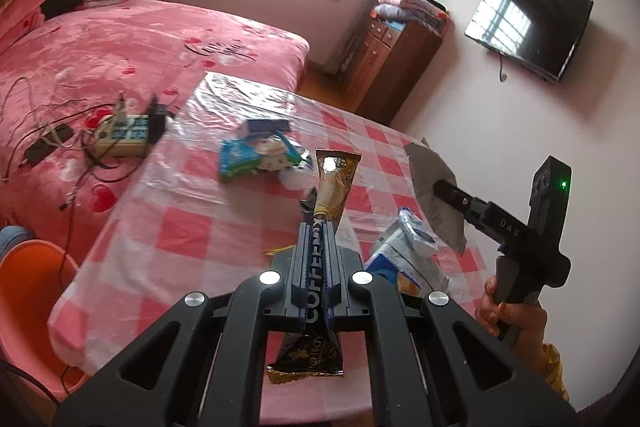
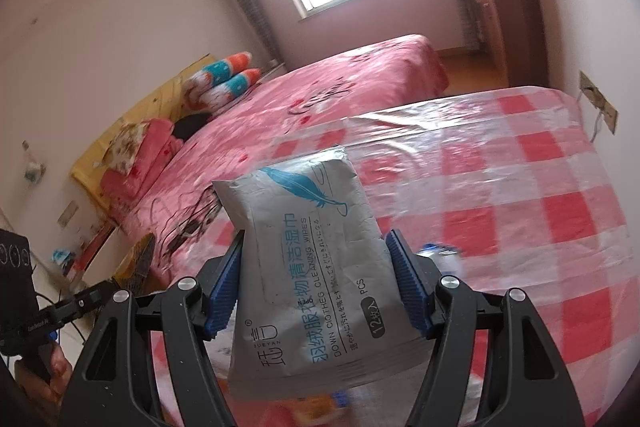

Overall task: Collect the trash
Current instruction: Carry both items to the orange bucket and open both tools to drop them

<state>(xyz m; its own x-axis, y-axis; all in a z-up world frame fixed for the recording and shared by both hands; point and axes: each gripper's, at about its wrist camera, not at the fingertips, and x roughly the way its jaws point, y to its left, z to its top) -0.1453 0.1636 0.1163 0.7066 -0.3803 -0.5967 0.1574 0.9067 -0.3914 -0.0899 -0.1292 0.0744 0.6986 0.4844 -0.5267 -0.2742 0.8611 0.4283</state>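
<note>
In the left wrist view my left gripper is shut on a long gold and black coffee sachet, which sticks out past the fingertips and hangs below them above the red-checked table. To the right, a hand holds my right gripper, closed on a grey pack. The right wrist view shows that pack as a grey wet wipes pack with a blue feather print, and my right gripper presses its blue pads on both sides of it.
A green-blue snack wrapper, a dark blue box and white-blue packets lie on the table. A power strip with cables sits on the pink bed. An orange chair stands at the left.
</note>
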